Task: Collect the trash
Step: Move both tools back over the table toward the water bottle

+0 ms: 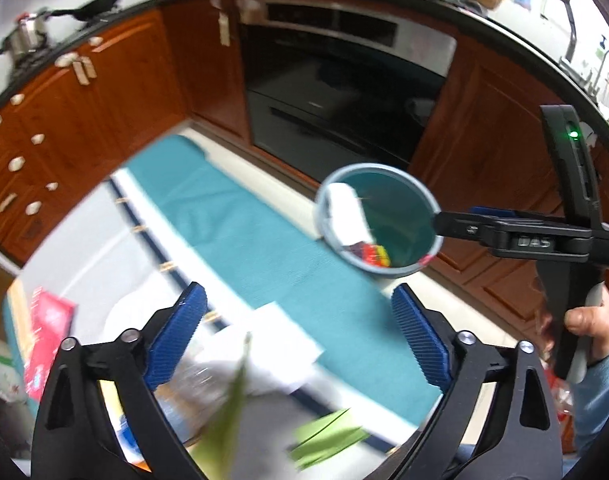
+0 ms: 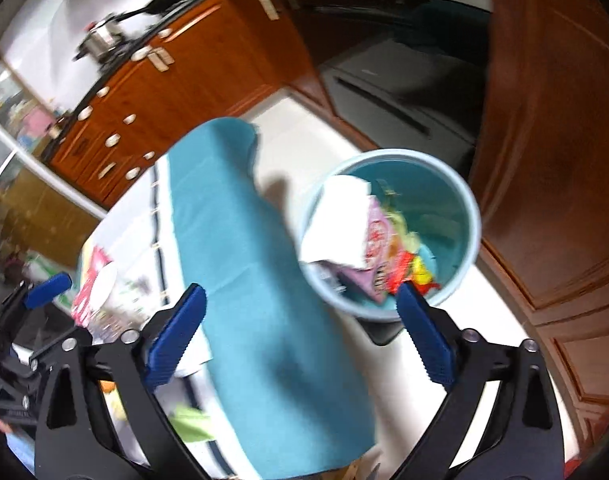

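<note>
Both your tongs are empty with the jaws spread wide: the left gripper (image 1: pixel 298 334) hangs over the table edge, and the right gripper (image 2: pixel 300 334) hangs beside the bin. Just under the left jaws lies the remaining rubbish, a white paper sheet (image 1: pixel 280 344) with green scraps (image 1: pixel 328 436) near it, blurred, their long axes running roughly across your jaw line. So your left hand looks the nearer one for the next pick. The pale blue bin (image 1: pixel 414 270) sits on the floor ahead and to the right, past the teal cloth (image 1: pixel 240 240), already holding wrappers (image 2: pixel 388 256)
</note>
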Demonstrator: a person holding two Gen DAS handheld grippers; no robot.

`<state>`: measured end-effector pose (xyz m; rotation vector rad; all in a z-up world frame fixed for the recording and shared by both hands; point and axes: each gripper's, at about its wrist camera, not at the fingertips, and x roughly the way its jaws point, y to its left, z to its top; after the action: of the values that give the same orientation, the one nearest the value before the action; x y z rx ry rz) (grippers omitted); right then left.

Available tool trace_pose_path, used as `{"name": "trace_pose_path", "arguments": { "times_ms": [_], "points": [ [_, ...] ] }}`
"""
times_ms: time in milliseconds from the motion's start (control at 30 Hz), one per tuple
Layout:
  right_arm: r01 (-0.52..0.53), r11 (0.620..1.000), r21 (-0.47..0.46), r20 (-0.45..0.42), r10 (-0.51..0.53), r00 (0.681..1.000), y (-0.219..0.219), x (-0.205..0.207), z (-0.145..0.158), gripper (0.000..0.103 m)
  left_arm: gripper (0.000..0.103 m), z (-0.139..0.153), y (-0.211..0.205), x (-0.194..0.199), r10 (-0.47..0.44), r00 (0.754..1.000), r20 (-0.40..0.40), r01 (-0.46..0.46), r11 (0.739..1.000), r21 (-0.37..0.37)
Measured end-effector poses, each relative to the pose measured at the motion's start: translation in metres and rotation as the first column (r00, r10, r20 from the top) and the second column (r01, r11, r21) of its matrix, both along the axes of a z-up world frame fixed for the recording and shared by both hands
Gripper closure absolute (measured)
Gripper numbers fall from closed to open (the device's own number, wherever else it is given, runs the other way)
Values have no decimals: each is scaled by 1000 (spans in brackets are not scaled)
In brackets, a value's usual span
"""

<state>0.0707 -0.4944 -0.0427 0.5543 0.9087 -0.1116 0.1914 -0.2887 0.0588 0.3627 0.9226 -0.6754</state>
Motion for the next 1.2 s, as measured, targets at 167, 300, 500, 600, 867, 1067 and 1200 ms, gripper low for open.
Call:
{"name": "trace_pose_path", "arguments": {
  "times_ms": [167,300,500,600,867,1067,1200],
  "points": [
    [-127,992,-7,1,127,992,59,6,14,10,4,2,71,-9,92,995,45,-92,996,12],
    [-217,976,-10,-26,217,976,104,14,13,10,4,-6,117,-15,157,986,50,-158,987,16],
    [-321,947,20,-96,322,942,165,26,-8,10,4,-36,178,-12,254,967,33,-255,966,50],
    [-354,935,30,-127,355,926,188,33,-17,10,4,-55,199,-10,281,960,12,-281,957,71],
    [-385,920,72,-139,392,910,224,61,-17,10,4,-86,223,-6,275,959,-66,-272,961,47],
    [-401,905,139,-148,420,896,244,70,-27,10,4,-90,211,8,197,975,-106,-198,980,-4],
    [-418,887,195,-167,450,877,254,68,-38,10,4,-90,197,14,129,984,-123,-133,991,-26]
  ]
}}
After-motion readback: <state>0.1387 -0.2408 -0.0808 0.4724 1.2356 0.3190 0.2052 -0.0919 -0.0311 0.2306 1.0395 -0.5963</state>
